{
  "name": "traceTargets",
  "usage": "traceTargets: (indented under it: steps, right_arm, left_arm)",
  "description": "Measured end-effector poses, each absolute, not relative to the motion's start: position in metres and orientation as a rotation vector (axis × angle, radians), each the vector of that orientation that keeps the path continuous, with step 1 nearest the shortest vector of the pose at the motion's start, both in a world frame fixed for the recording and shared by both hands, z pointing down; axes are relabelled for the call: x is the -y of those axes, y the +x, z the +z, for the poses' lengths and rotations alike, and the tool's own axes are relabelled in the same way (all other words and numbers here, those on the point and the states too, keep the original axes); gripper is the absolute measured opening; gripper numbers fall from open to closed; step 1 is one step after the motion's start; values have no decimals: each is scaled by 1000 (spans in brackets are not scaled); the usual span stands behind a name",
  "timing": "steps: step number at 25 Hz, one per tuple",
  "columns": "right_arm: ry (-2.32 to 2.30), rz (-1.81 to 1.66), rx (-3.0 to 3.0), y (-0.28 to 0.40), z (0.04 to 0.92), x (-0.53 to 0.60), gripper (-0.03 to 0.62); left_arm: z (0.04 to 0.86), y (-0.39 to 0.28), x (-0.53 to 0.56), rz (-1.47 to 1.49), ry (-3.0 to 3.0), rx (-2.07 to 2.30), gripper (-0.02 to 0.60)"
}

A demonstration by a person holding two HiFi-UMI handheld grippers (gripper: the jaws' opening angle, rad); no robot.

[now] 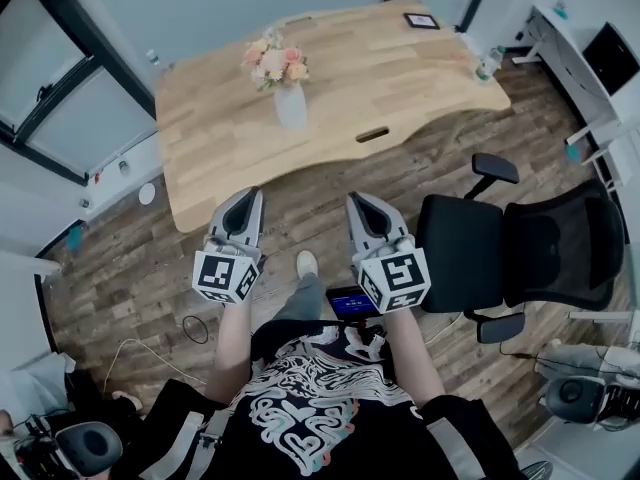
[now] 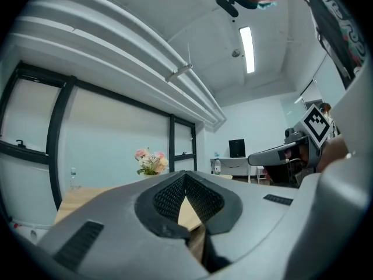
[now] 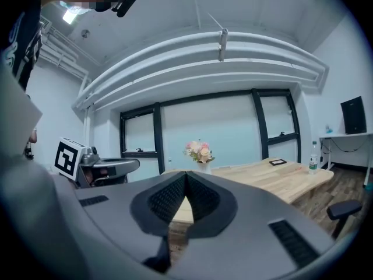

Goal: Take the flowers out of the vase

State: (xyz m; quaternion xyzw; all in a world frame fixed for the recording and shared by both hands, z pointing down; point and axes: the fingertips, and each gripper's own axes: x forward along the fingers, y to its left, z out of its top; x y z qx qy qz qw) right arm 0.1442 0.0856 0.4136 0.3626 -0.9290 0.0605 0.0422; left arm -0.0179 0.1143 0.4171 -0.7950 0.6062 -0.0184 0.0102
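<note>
Standing short of the table [image 1: 420, 88], a person holds the left tongs [image 1: 250, 200] and the right tongs [image 1: 356, 200] side by side over the wood floor, both closed on nothing and pointing roughly level. The pink-and-peach flowers [image 1: 274, 63] stand upright in a white vase [image 1: 291, 106] on the table, well ahead of both tips and between their lines. The left tongs look slightly nearer. The stems run vertical, so the pull likely goes straight up. An office chair [image 1: 500, 253] sits to the right.

Wood table [image 1: 400, 78] w/ vase [image 1: 291, 106], black frame [image 1: 421, 21], bottle [image 1: 487, 64].
</note>
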Motion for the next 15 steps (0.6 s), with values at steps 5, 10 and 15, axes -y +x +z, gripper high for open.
traceTargets:
  steps: [5, 10, 15]
  right_arm:
    - [1126, 200, 2826, 106, 419, -20, 5]
    - [1124, 210, 2806, 71, 426, 29, 5]
    - [1118, 183, 2807, 49, 430, 62, 5]
  left_arm:
    - [425, -59, -50, -84, -2498, -1899, 3]
    - [438, -96, 2, -84, -2532, -1913, 3]
    - [446, -111, 37, -101, -2568, -1883, 3]
